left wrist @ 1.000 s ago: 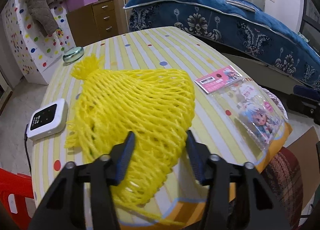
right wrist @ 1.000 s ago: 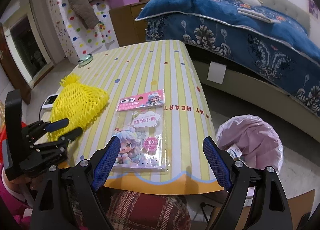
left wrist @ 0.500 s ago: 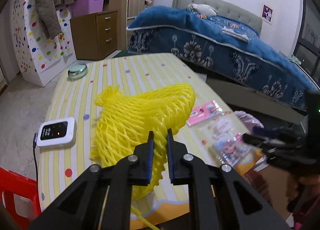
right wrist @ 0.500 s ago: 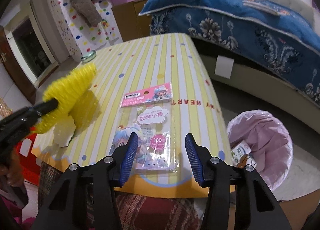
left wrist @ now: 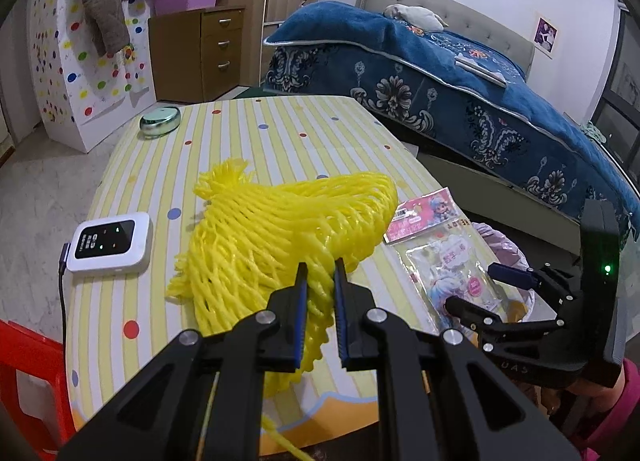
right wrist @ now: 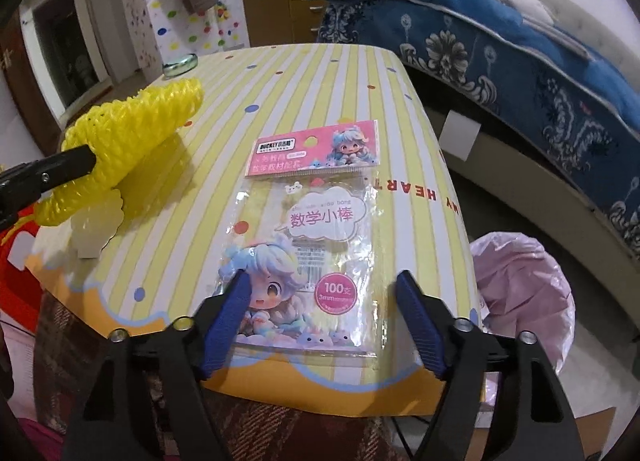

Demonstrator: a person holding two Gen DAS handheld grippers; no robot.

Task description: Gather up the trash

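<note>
A yellow foam net (left wrist: 280,229) is pinched at its near edge by my left gripper (left wrist: 320,273), which is shut on it and holds it partly lifted off the striped table (left wrist: 260,133). The right wrist view shows the net (right wrist: 132,141) raised at the left, with the left gripper's fingers (right wrist: 76,165) on it. A clear plastic packet with a pink header (right wrist: 316,229) lies flat near the table's front edge. My right gripper (right wrist: 322,279) straddles its lower end, jaws opening, pads not pressing on it. That gripper (left wrist: 476,289) appears at the right beside the packet (left wrist: 448,261).
A bin lined with a pink bag (right wrist: 520,281) stands on the floor right of the table. A white device with a cable (left wrist: 108,247) and a round tin (left wrist: 160,123) sit on the table's left. A red stool (left wrist: 24,373) is at lower left, and a bed (left wrist: 440,81) stands behind.
My left gripper closed on the yellow net and raised it off the table. The right gripper came down over the packet, its jaws narrowing and then widening a little.
</note>
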